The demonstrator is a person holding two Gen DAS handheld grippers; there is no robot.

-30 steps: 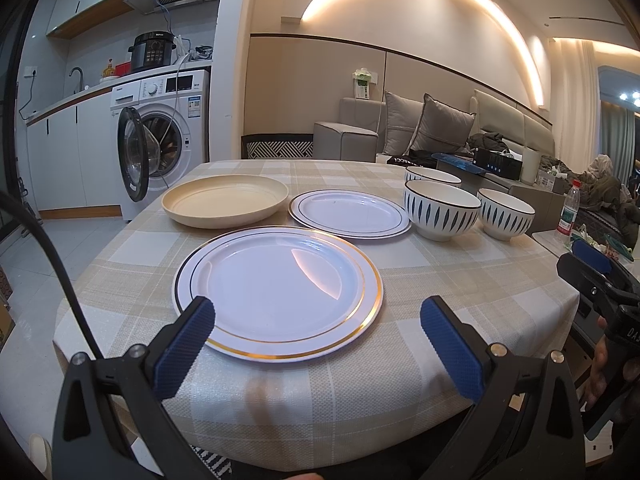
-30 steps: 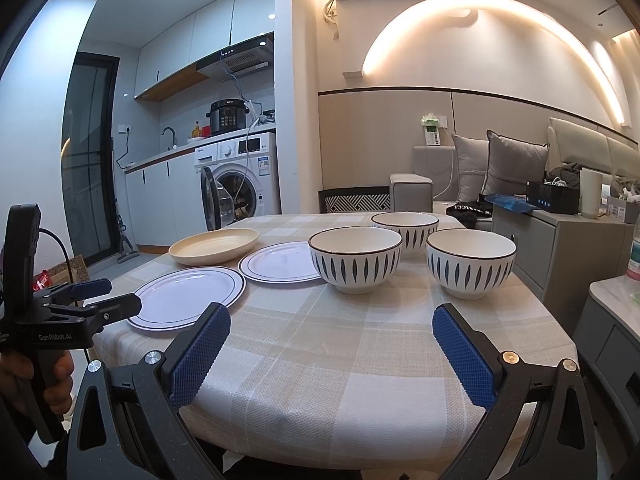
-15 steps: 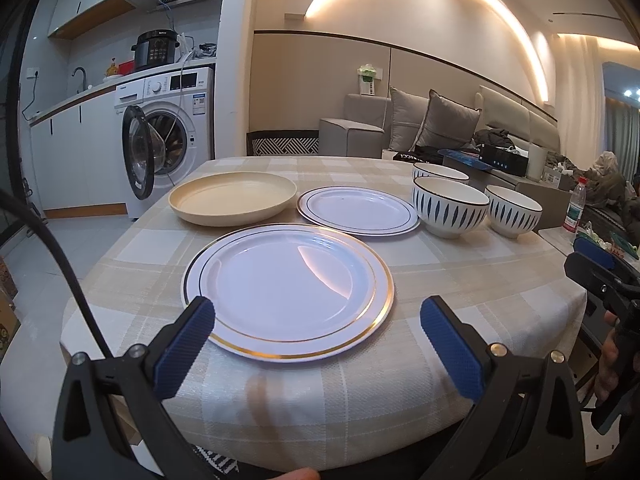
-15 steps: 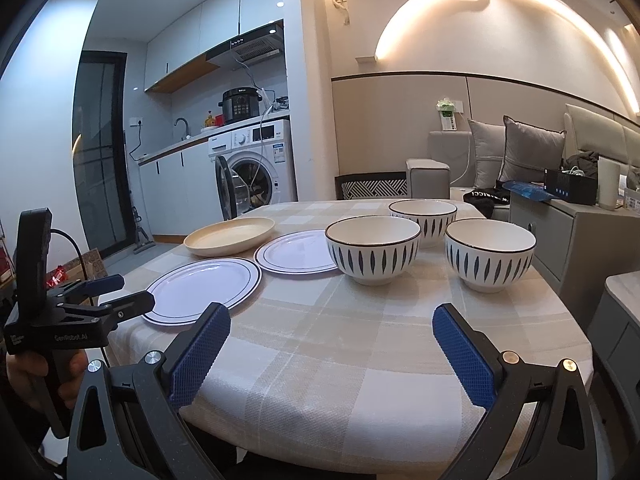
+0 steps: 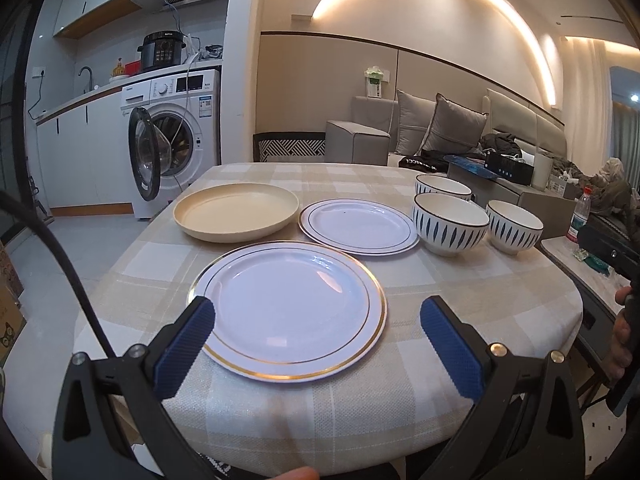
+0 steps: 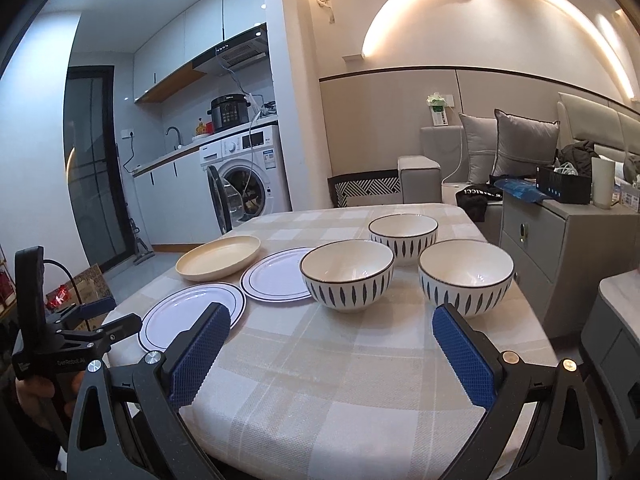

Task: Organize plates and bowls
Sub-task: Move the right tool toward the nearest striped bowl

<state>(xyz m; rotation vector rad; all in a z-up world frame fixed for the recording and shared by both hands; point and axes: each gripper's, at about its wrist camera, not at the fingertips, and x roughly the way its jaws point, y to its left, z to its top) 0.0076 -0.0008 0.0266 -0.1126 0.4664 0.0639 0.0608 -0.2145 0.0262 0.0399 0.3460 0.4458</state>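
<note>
- Left wrist view: my left gripper is spread wide open with nothing in it, blue pads hanging either side of the near edge of the big white gold-rimmed plate. Behind that plate sit the shallow beige round dish and the smaller white plate with a thin dark rim, then three white bowls with dark leaf-pattern sides off to the right. Everything lies singly on the beige checked tablecloth, nothing stacked, so I'd say the job hasn't really started. All the plates and bowls are left to do.
- This view also catches a sliver of my other tool and my hand at the far right edge, but not its fingers.
- Right wrist view: my right gripper is wide open too, empty, over bare cloth just short of the nearest two bowls. From here you see right into the bowls, all empty, and the third one shows clearly instead of half hidden. My left gripper shows from the side, at the table edge beside the big plate.
</note>
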